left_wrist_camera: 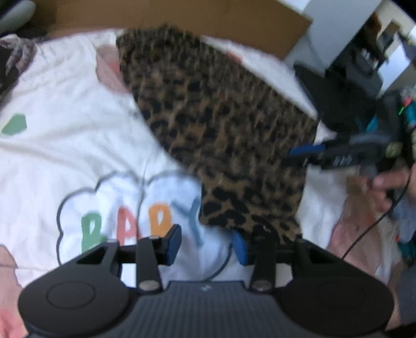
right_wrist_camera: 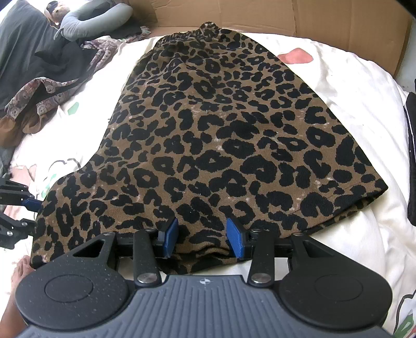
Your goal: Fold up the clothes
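Observation:
A leopard-print skirt (right_wrist_camera: 221, 135) lies flat on a white printed bedsheet (right_wrist_camera: 351, 104), waistband at the far end, hem toward me. My right gripper (right_wrist_camera: 202, 240) is open, its blue pads on either side of the hem's near edge. My left gripper (left_wrist_camera: 206, 243) is open beside the skirt's (left_wrist_camera: 221, 124) corner, over the sheet's (left_wrist_camera: 78, 130) "BABY" print; its right pad touches the fabric edge. The right gripper shows at the right of the left wrist view (left_wrist_camera: 306, 150). The left gripper shows at the left edge of the right wrist view (right_wrist_camera: 28, 204).
A cardboard wall (right_wrist_camera: 286, 15) runs along the far edge of the bed. A pile of dark and patterned clothes (right_wrist_camera: 46, 78) and a grey cushion (right_wrist_camera: 96, 20) lie at the far left. White furniture (left_wrist_camera: 338, 31) stands beyond the bed at right.

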`<act>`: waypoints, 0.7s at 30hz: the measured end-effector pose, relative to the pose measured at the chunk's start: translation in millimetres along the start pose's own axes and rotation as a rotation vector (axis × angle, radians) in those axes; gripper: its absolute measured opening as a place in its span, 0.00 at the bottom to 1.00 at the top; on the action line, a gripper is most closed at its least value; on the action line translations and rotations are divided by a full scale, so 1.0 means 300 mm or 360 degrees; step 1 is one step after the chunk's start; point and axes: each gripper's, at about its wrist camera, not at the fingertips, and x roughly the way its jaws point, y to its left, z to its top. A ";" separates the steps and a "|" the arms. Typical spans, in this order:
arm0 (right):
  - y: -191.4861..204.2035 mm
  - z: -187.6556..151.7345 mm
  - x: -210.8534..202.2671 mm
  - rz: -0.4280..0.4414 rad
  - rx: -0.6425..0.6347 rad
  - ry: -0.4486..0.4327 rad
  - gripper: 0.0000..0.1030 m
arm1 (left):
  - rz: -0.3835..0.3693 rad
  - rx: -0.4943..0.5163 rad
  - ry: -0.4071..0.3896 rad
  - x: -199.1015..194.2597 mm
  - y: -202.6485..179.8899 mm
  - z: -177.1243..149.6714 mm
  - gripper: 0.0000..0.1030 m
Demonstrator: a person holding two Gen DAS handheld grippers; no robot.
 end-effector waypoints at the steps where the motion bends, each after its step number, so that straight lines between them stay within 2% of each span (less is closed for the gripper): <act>1: -0.002 0.001 -0.002 0.0003 0.0010 0.0002 0.47 | -0.0022 -0.0014 -0.0035 -0.011 -0.001 0.008 0.46; 4: -0.003 0.004 -0.010 0.0002 0.0039 0.0005 0.47 | -0.0053 -0.0078 -0.0089 -0.013 0.001 0.033 0.50; 14: 0.021 0.003 -0.042 0.0003 -0.0009 -0.0017 0.47 | -0.0152 -0.0331 -0.0081 0.078 0.019 0.044 0.50; 17: 0.003 0.008 -0.040 -0.0017 0.0008 -0.0026 0.47 | -0.0176 -0.0406 -0.0068 0.112 0.030 0.028 0.48; 21: -0.045 0.020 -0.042 -0.0080 0.0041 -0.0046 0.47 | -0.0237 -0.0482 -0.0056 0.134 0.047 0.019 0.42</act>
